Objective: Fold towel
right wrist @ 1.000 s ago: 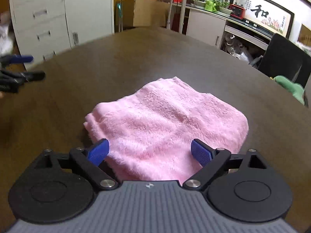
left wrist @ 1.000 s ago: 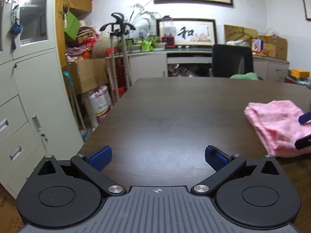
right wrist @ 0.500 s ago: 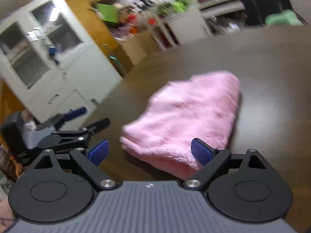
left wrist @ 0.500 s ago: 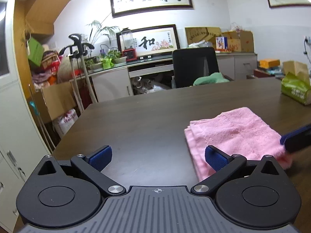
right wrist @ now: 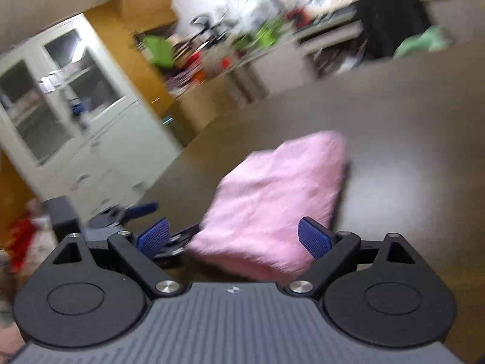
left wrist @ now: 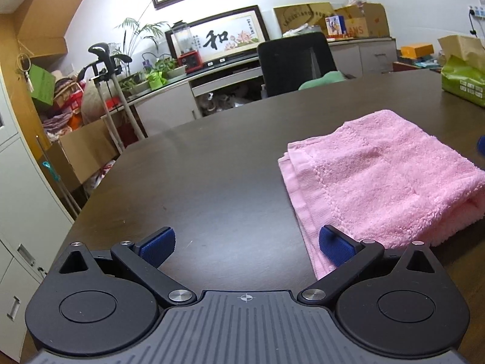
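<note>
A pink towel [left wrist: 376,176], folded into a thick rectangle, lies on the dark brown table [left wrist: 212,166]. My left gripper [left wrist: 247,247] is open and empty; its right fingertip sits over the towel's near left corner. In the blurred right wrist view the towel [right wrist: 272,203] lies just ahead of my right gripper [right wrist: 233,238], which is open and empty. The left gripper [right wrist: 130,215] shows there at the left, beside the towel. A blue tip of the right gripper [left wrist: 480,144] shows at the right edge of the left wrist view.
A green tissue pack [left wrist: 463,82] sits at the table's far right. A black office chair [left wrist: 297,60] with a green cloth stands behind the table. White cabinets [left wrist: 18,182], cardboard boxes and a tripod [left wrist: 106,69] stand at the left past the table edge.
Both grippers have swung round toward the towel. My left gripper has come up to its near left corner. The right gripper view has turned left and tilted. Both stay open.
</note>
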